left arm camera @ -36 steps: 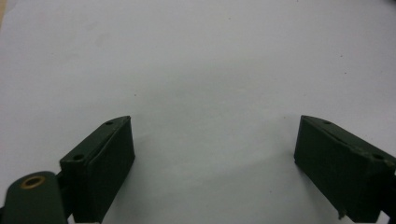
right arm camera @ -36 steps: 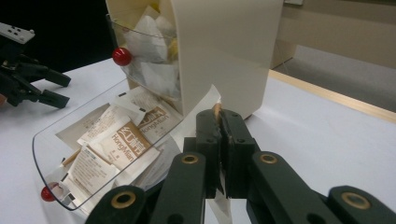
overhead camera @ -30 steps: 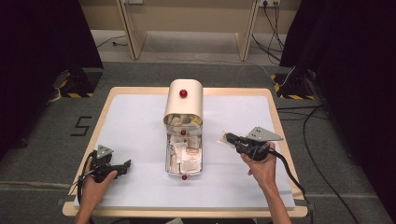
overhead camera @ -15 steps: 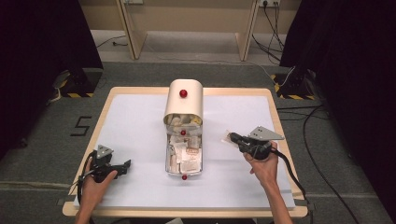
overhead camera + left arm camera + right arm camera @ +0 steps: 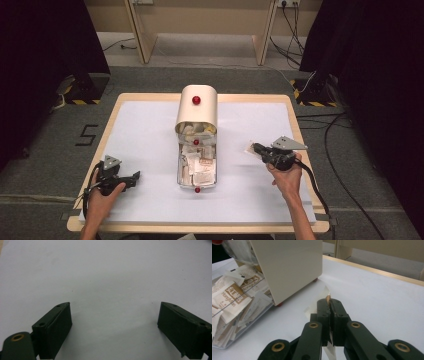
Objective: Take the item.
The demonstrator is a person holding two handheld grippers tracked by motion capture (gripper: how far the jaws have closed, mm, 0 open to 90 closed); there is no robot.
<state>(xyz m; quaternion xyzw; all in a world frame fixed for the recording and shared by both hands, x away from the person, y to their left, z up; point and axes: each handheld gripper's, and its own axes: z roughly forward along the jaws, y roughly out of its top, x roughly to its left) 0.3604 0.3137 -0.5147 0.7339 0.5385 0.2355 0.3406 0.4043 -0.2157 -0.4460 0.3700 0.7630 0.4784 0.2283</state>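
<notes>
In the right gripper view, the thin white paper sachet point(image 5: 318, 302) was mostly hidden between the closed black jaws of the right gripper point(image 5: 328, 305), and its print could not be read. The cream box with a rounded top point(image 5: 287, 265) and the clear plastic drawer of brown-and-white sachets point(image 5: 234, 305) were both cut off by the picture's left and top edges. From the high view, the sachets' lettering was too small to tell. In the left gripper view, the left gripper's point(image 5: 113, 315) wide-apart jaws ran off the bottom edge.

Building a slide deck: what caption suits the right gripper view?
Right gripper shut on a sachet beside the cream box and its sachet-filled tray.
</notes>
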